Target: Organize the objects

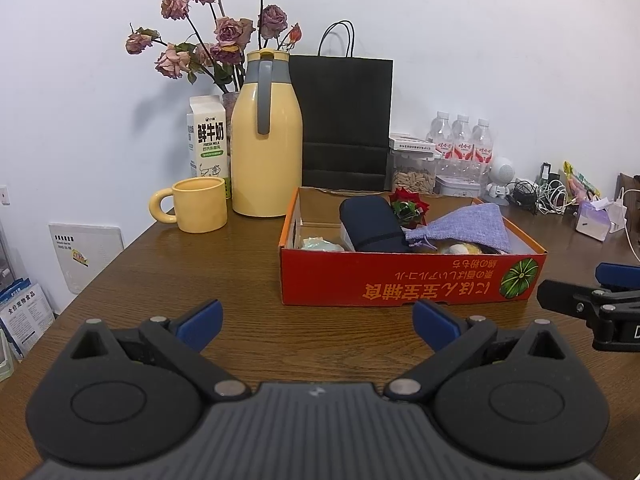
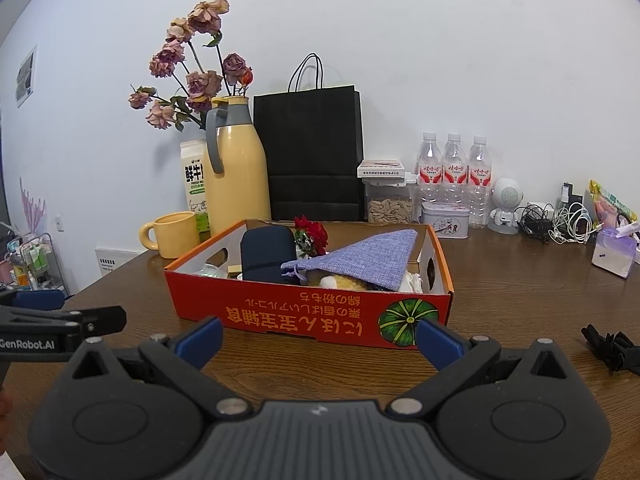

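left gripper (image 1: 318, 326): jaws wide apart, holding nothing, above the wooden table (image 1: 200, 280) | right gripper (image 2: 320, 338): spread wide, empty | red cardboard box (image 1: 400, 280) at 1 o'clock of left gripper, 12 o'clock of right, holding purple pouch (image 1: 468, 226) and dark blue case (image 1: 370, 222)

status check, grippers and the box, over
Left gripper open, empty. Right gripper open, empty. Red box on table, purple pouch and dark case inside. Nothing blocking approach.

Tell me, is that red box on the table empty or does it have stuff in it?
It holds things: the open-topped red box contains a dark blue pouch, a purple cloth bag and a red flower.
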Demonstrator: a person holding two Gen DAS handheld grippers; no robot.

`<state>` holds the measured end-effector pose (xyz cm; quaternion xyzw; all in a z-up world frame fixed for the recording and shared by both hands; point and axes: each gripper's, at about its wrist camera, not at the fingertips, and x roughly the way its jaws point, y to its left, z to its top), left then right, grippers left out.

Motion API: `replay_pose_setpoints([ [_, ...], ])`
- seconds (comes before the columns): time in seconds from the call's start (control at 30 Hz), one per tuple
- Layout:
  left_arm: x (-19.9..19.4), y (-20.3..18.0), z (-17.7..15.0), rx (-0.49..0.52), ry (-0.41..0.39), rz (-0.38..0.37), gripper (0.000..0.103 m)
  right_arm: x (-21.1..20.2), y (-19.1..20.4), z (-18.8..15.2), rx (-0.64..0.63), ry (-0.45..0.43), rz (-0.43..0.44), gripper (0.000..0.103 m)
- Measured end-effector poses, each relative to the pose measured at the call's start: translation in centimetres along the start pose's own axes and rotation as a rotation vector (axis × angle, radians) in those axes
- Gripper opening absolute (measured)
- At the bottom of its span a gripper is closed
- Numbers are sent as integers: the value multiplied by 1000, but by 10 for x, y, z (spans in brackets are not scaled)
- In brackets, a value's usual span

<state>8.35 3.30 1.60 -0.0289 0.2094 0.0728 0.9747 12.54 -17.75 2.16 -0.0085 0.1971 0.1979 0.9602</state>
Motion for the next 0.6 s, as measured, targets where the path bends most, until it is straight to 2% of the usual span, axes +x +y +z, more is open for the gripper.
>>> replay_pose_setpoints([
  [0.6,-1,-3,-2,11,-9,11,103,0,-1,-2,-1,4,2,103],
])
